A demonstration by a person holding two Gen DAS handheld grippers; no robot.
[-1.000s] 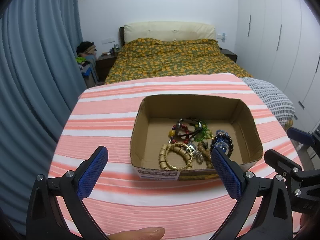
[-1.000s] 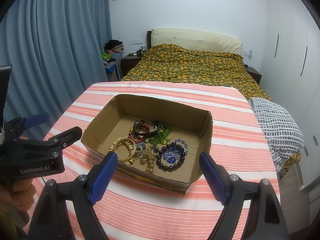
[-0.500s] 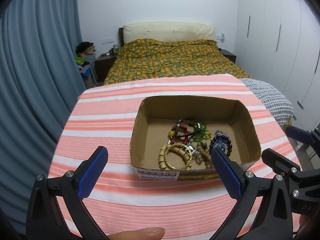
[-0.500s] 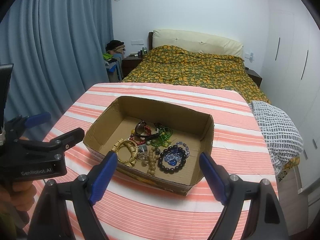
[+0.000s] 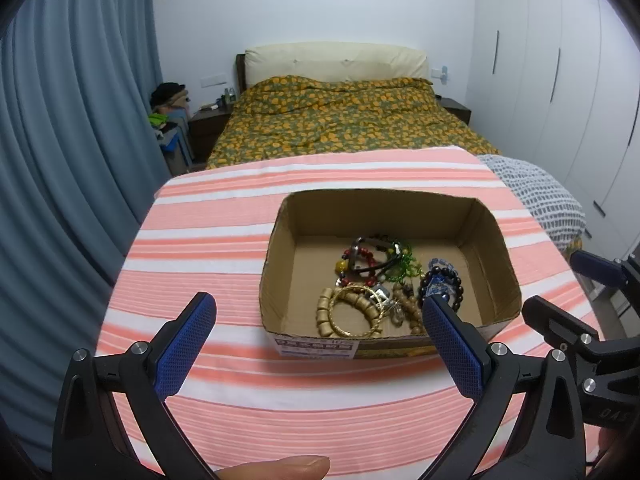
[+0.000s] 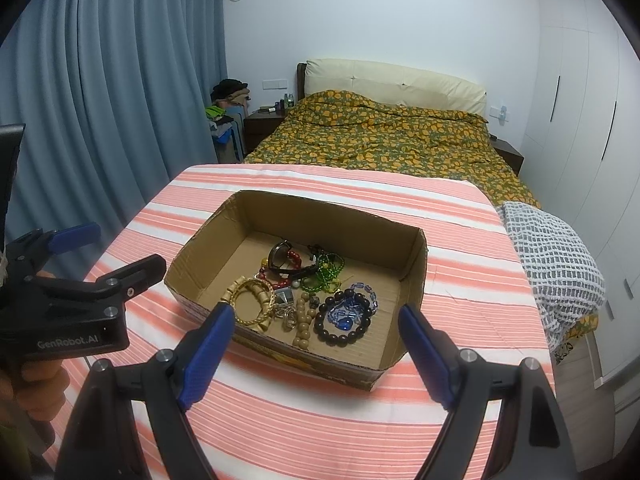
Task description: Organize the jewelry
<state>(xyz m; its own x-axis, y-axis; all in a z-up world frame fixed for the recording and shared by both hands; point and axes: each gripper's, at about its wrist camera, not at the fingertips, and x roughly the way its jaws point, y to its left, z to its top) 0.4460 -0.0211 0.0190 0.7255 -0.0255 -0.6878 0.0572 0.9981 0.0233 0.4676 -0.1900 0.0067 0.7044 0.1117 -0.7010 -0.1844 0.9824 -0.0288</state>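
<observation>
An open cardboard box stands on the striped table. Inside lies a pile of jewelry: a gold bangle with wooden beads, a dark bead bracelet, a blue crystal bracelet, green beads and a red bead bracelet with a black band. My left gripper is open and empty, just before the box's near wall. My right gripper is open and empty, at the box's near corner. Each gripper shows at the edge of the other's view.
The table has a pink and white striped cloth. A bed stands behind it, blue curtains on the left, white wardrobes on the right. A grey patterned cloth lies off the table's right edge.
Both views have pulled back and risen slightly, so the box sits a little lower and farther. Both grippers stay open and the jewelry has not moved.
</observation>
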